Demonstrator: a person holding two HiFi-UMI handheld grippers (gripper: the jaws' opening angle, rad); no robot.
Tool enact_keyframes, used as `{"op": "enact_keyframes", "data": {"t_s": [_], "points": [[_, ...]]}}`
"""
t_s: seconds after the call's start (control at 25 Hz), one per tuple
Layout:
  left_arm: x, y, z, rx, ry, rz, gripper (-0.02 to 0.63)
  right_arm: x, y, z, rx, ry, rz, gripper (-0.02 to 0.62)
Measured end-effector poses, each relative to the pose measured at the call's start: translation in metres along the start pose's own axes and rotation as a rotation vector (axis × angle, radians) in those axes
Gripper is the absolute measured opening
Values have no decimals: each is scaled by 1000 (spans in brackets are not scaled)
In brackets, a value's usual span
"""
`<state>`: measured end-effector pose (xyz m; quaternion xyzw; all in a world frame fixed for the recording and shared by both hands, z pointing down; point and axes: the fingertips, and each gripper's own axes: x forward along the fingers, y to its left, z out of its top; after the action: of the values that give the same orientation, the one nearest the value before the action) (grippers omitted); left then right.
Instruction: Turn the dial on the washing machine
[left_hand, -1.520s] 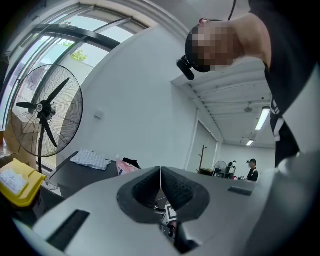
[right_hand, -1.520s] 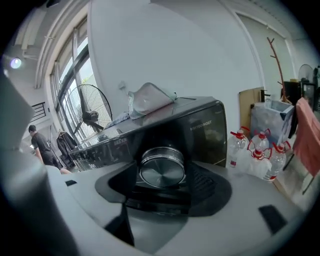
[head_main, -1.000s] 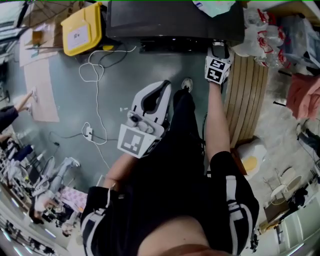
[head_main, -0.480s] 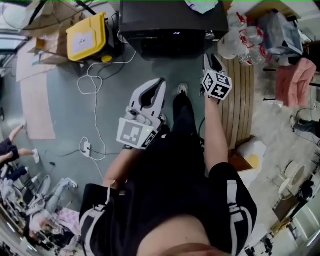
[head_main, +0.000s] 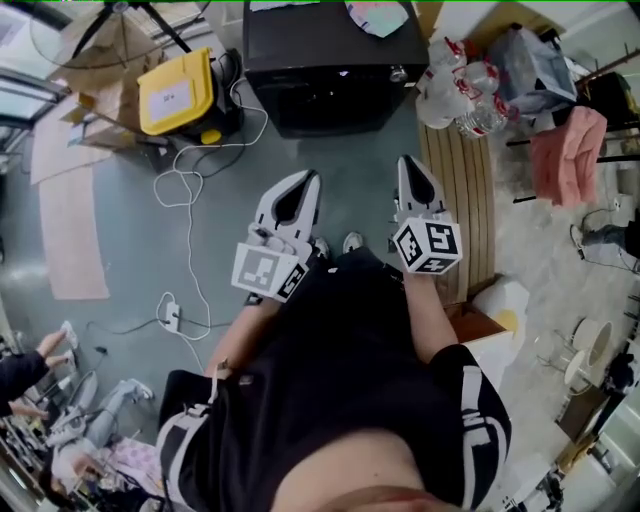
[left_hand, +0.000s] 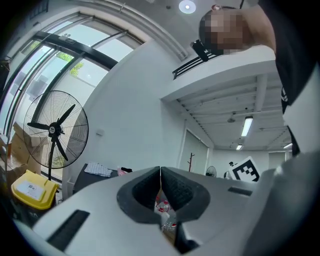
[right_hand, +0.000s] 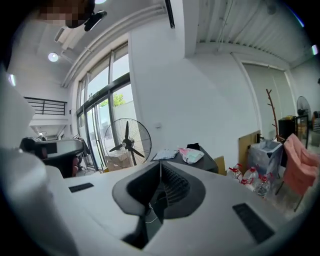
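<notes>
The black washing machine (head_main: 335, 65) stands at the top of the head view, with a small silvery dial (head_main: 398, 73) near its front right corner and cloths on its lid. In the right gripper view the machine (right_hand: 202, 161) shows beyond the jaws. My right gripper (head_main: 407, 165) hovers over the floor well short of the machine, shut with nothing between its pads (right_hand: 172, 182). My left gripper (head_main: 308, 180) hangs beside it to the left, also shut and empty, its pads (left_hand: 175, 187) meeting at the tip.
A yellow case (head_main: 175, 92) sits left of the machine, with white cables (head_main: 195, 190) trailing over the floor. Water bottles (head_main: 460, 85), a wooden slatted panel (head_main: 470, 190) and a pink cloth (head_main: 567, 150) lie to the right. A standing fan (right_hand: 127, 141) stands by the windows.
My right gripper has pulled back from the machine's front right corner toward my body. The view has stepped back from the machine. The left gripper has barely moved.
</notes>
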<state>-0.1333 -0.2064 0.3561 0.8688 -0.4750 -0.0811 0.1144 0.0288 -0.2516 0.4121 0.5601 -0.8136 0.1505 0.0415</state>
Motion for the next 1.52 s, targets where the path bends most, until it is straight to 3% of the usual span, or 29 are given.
{"op": "enact_keyframes", "data": {"t_s": [0.48, 1.52], "points": [[24, -37, -8, 26, -2, 12, 23, -55, -9, 21, -34, -18, 49, 25], [59, -58, -14, 34, -1, 18, 23, -41, -44, 19, -37, -2, 86, 25]]}}
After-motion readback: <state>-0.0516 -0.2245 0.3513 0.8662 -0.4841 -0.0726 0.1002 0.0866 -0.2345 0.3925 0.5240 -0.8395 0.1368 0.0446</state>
